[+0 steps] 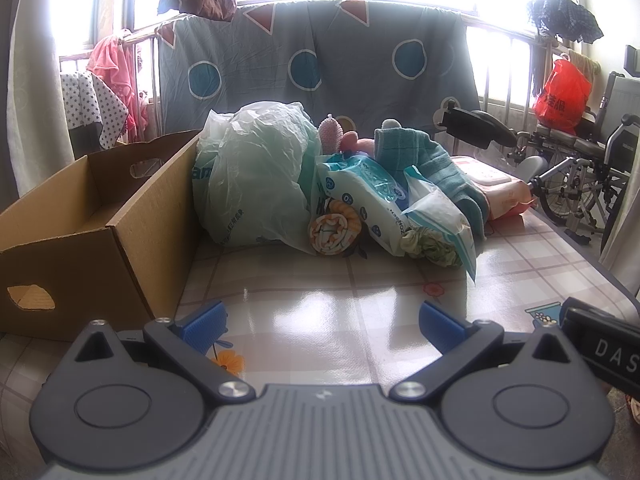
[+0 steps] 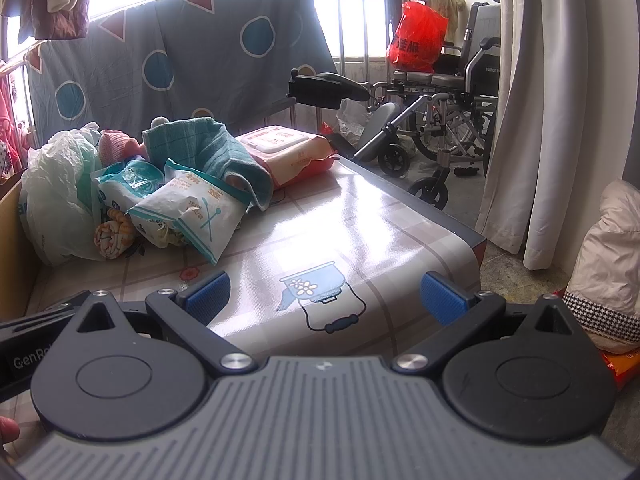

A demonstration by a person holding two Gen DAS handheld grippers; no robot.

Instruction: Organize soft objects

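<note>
A heap of soft things lies at the back of the table: a pale plastic bag (image 1: 256, 172), a blue-white wipes pack (image 1: 360, 196), a cotton-swab pack (image 2: 196, 208), a rolled orange cloth (image 1: 332, 230), a teal towel (image 1: 424, 164) and a pink wipes pack (image 2: 288, 152). An open cardboard box (image 1: 92, 220) stands left of the heap. My left gripper (image 1: 320, 324) is open, low over the table in front of the heap, holding nothing. My right gripper (image 2: 324, 296) is open over the table's right part, also holding nothing.
The table wears a glossy checked cloth (image 2: 320, 220); its right edge (image 2: 448, 220) drops to the floor. A wheelchair (image 2: 440, 92) stands beyond it with a red bag (image 2: 416, 36) on it. A patterned sheet (image 1: 312, 60) hangs on the rail behind. A curtain (image 2: 560, 100) hangs right.
</note>
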